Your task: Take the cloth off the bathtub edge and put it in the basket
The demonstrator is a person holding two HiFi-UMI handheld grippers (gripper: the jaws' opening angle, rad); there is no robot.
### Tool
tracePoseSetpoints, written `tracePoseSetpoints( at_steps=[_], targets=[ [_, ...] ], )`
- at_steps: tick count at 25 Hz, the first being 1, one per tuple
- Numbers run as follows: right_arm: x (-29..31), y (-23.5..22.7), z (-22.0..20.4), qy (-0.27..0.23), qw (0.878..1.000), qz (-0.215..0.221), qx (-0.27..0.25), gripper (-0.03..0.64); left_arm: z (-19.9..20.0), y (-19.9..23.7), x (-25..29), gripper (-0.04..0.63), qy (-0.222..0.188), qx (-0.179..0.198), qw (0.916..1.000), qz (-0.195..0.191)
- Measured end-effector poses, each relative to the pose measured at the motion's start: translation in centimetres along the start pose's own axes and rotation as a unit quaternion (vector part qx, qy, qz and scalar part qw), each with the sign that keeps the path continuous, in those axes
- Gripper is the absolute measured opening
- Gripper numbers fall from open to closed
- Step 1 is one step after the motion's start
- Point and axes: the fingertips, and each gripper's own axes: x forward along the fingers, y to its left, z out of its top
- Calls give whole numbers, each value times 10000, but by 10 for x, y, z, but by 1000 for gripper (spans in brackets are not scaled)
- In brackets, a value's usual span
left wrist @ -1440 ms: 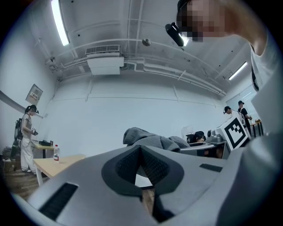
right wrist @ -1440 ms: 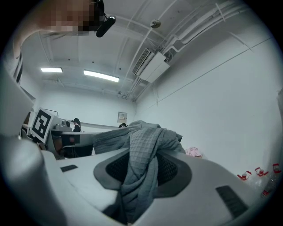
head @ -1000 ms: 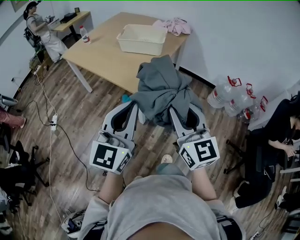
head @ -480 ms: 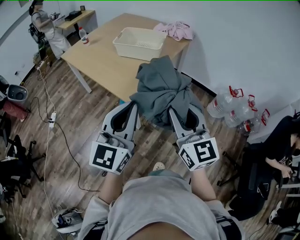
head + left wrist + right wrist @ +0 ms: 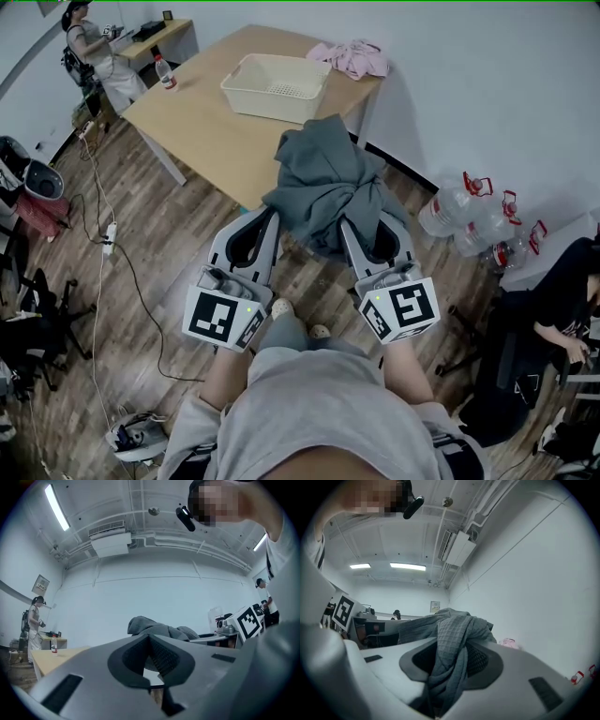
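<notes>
Clenching cloth [image 5: 323, 183] between right fingers [image 5: 485, 660], folds draping down; left fingers [image 5: 165, 656] pinching its edge

One grey cloth [image 5: 323, 183], one basket [image 5: 272, 99], two grippers — left gripper [image 5: 261, 220], right gripper [image 5: 367, 225] — one table [image 5: 206, 122] (wooden)

We carry the grey waffle-weave cloth [image 5: 323, 183] bunched in the air, clamped in our right hand-held gripper [image 5: 349, 225], short of the table [image 5: 202, 122] where the empty cream plastic basket [image 5: 267, 101] sits upright.

A shared office workroom: a wooden table [image 5: 202, 117] at upper centre, desk chairs [image 5: 37, 323] at left, a power strip [image 5: 110, 240] on the plank floor [image 5: 178, 272], water jugs [image 5: 469, 211] at right.
</notes>
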Motion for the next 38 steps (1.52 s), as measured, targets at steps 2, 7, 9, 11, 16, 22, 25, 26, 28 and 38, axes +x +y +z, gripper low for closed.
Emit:
tracePoseSetpoints(
  at_steps=[2,7,9,11,16,22,25,26,28,38],
  targets=[
    [5,-3,-1,11,10000,-9,10,135,-2,3,5,-5,17,-11,10000,-12],
    [22,-18,-3,66,10000,-67,-31,135,-7,13,28,-5,37,-43,9999,-88],
    [32,-26,-1,73,9999,-107,-38,135,-6,20,39,-5,30,-46,9999,-110],
    [44,-34,1,66,9999,-141,-55,135,-6,30,51,-5,27,-41,9999,-127],
    [80,-50,3,38,9998,-204,-70,135,-8,57,77,-5,11,-34,9998,-171],
    [131,-66,6,5,9996,-270,-78,135,-9,102,109,-5,-23,-9,9998,-181],
    [154,-72,7,7,9994,-341,-80,135,-9,124,123,-5,-54,17,9998,-199],
    [162,-74,7,-2,9993,-372,-79,135,-10,131,128,-5,-63,25,9998,-209],
    [177,-77,8,-32,9991,-424,-88,135,-11,144,136,-5,-80,32,9997,-234],
    [230,-83,10,-159,9975,-659,-192,135,-18,198,164,-5,-209,75,9989,-406]
  ],
)
